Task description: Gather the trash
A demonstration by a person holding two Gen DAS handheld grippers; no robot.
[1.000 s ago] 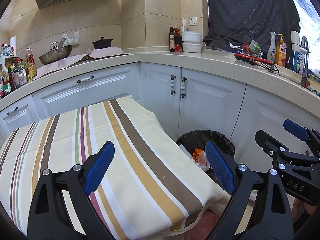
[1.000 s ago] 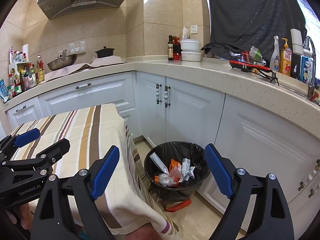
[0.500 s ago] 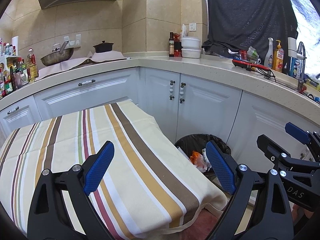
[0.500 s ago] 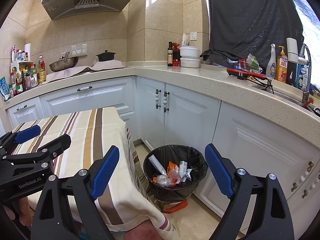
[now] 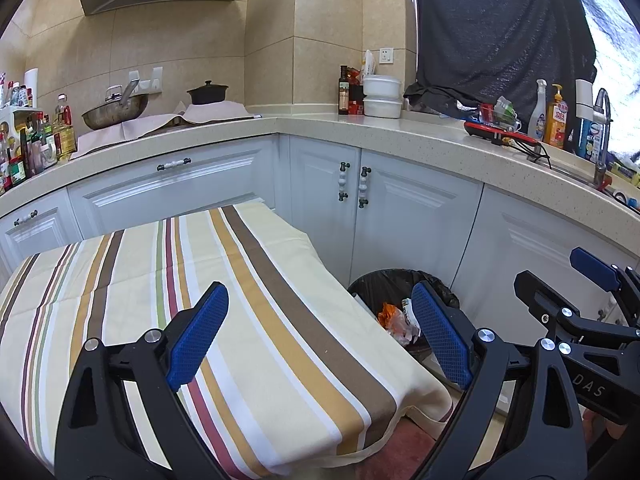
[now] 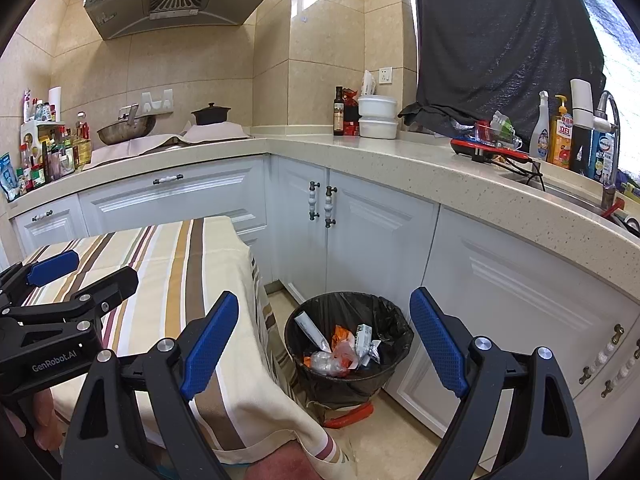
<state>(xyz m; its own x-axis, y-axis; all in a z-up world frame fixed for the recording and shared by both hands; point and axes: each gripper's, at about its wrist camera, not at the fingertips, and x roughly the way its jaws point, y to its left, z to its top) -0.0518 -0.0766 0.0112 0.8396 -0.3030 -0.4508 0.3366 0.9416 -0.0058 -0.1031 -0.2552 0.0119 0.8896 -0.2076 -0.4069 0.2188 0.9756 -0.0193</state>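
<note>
A black-lined trash bin point(image 6: 384, 316) stands on the floor by the white corner cabinets. It holds crumpled wrappers, a white tube and an orange packet point(image 6: 340, 350). In the left wrist view the bin point(image 5: 376, 284) is partly hidden behind the table's corner. My left gripper point(image 5: 320, 336) is open and empty above the striped tablecloth point(image 5: 248, 312). My right gripper point(image 6: 324, 340) is open and empty, held above and in front of the bin. Each gripper shows at the edge of the other's view.
The table with the striped cloth point(image 6: 180, 264) stands left of the bin. White cabinets point(image 6: 376, 240) and a speckled counter point(image 6: 440, 172) wrap around behind. The counter carries a wok point(image 6: 126, 128), bottles, white bowls point(image 6: 378, 122) and a red appliance point(image 6: 492, 148).
Both grippers have pulled back and risen slightly, so the bin looks smaller and lower. Both stay open and empty.
</note>
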